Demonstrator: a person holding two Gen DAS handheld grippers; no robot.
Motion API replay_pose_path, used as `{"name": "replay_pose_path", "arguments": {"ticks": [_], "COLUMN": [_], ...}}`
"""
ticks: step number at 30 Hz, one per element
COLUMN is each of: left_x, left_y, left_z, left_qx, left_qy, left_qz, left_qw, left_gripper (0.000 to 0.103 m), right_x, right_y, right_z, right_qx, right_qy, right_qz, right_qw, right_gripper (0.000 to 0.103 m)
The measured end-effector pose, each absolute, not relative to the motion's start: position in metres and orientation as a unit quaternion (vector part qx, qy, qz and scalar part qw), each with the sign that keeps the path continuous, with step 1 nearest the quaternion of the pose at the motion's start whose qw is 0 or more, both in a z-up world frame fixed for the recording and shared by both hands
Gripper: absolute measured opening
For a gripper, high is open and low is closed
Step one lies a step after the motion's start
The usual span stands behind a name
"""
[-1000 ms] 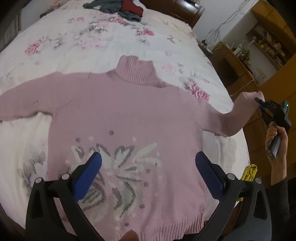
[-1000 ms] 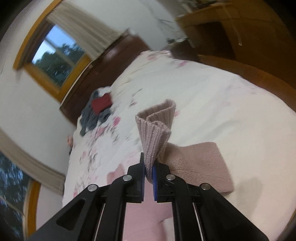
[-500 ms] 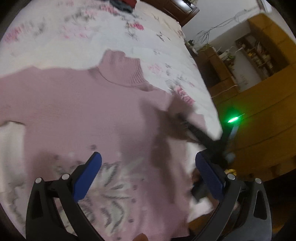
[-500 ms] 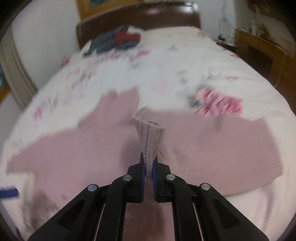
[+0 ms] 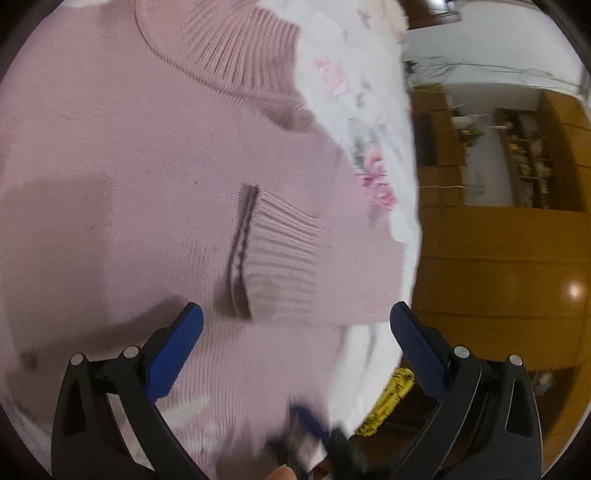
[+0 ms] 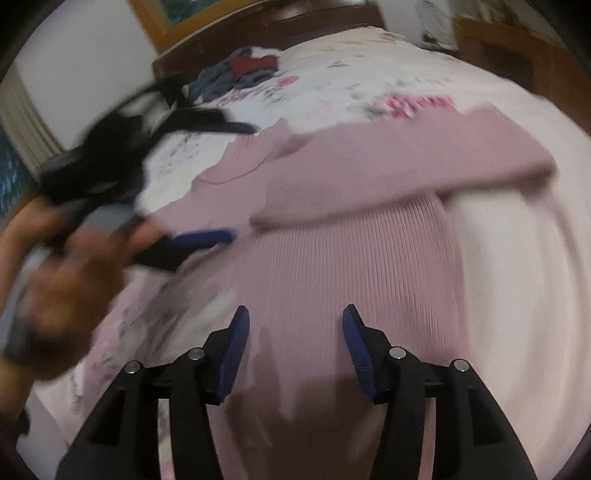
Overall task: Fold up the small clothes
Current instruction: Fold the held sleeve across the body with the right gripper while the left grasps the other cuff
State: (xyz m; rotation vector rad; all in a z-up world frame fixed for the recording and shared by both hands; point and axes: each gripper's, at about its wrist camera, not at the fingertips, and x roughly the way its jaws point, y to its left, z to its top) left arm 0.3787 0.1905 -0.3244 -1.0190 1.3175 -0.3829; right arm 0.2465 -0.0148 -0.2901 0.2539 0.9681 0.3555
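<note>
A pink knitted sweater lies flat on the floral bedspread, ribbed collar toward the headboard. Its right sleeve is folded across the chest, the ribbed cuff ending near the middle. My left gripper hovers open just above the sweater's lower front, nothing between its blue pads. The right wrist view shows the same sweater with the folded sleeve across it. My right gripper is open over the body, empty. A blurred hand holds the left gripper at that view's left.
A pile of dark and red clothes lies by the wooden headboard. Wooden cabinets and shelves stand past the bed's right edge. A yellow object sits low beside the bed.
The right gripper carried the sleeve cuff over the sweater's chest, let it go and now stands open. The left gripper moved closer over the sweater, still open.
</note>
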Motion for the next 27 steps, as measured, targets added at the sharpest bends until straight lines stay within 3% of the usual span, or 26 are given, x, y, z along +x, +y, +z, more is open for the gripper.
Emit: {"name": "replay_pose_path", "arguments": {"ticks": [5,7,8,9,10,11,12,18,23,27], "left_x": [0.395,0.4,0.404,0.407,0.409,0.411,0.412,0.415,0.407,0.399], "left_y": [0.18,0.177,0.174,0.173,0.172,0.17,0.169,0.187,0.249,0.314], "left_z": [-0.342,-0.34,-0.34,-0.343,-0.344,-0.345,-0.345,-0.289,-0.217,-0.19], "left_qx": [-0.452,-0.442,-0.432,-0.427,-0.426,-0.424,-0.418,-0.392,-0.357,-0.344], "left_qy": [0.607,0.611,0.62,0.628,0.634,0.638,0.642,0.608,0.569,0.557], "left_qz": [-0.147,-0.146,-0.143,-0.138,-0.137,-0.139,-0.138,-0.156,-0.157,-0.119], "left_qw": [0.637,0.64,0.639,0.636,0.631,0.628,0.627,0.673,0.724,0.746], "left_gripper": [0.097,0.074,0.046,0.034,0.029,0.014,0.008,0.006,0.006,0.006], "right_x": [0.222,0.22,0.217,0.215,0.215,0.214,0.218,0.216,0.214,0.211], "right_y": [-0.022,-0.022,-0.023,-0.024,-0.024,-0.024,-0.023,-0.019,-0.017,-0.016], "right_z": [-0.298,-0.297,-0.298,-0.301,-0.303,-0.304,-0.303,-0.304,-0.304,-0.305], "right_qx": [0.18,0.172,0.171,0.173,0.176,0.176,0.174,0.16,0.156,0.154], "right_qy": [0.458,0.444,0.443,0.446,0.449,0.447,0.445,0.439,0.436,0.436], "right_qz": [0.171,0.17,0.168,0.17,0.169,0.169,0.169,0.171,0.172,0.17], "right_qw": [0.854,0.863,0.864,0.861,0.86,0.861,0.862,0.867,0.87,0.87], "right_gripper": [0.056,0.056,0.056,0.056,0.056,0.056,0.056,0.056,0.056,0.056]}}
